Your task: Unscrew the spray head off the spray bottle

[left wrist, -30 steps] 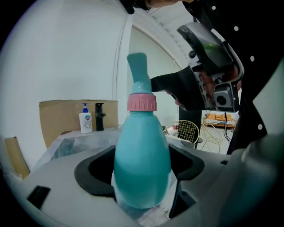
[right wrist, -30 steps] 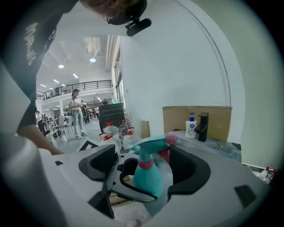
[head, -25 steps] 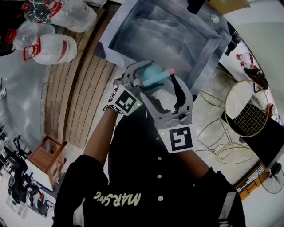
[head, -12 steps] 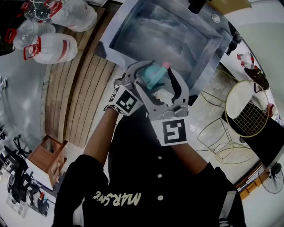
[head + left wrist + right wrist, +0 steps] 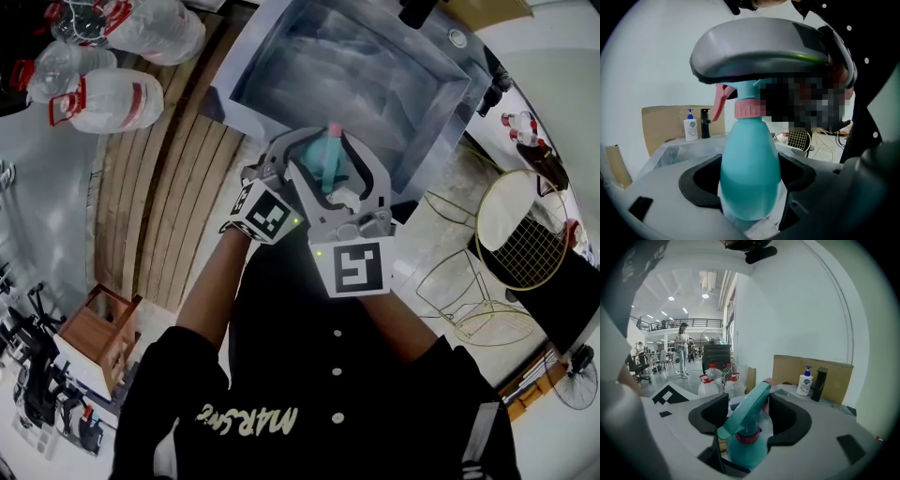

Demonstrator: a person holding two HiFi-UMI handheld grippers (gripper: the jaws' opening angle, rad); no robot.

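Both forearms meet before the chest. The left gripper [image 5: 750,187] comes in from 8 o'clock, clamped on the body of the upright turquoise spray bottle [image 5: 750,159]. The right gripper [image 5: 747,401] reaches from 6 o'clock. Its jaws have just been closing round the spray head [image 5: 740,420], a sliver short of gripping.
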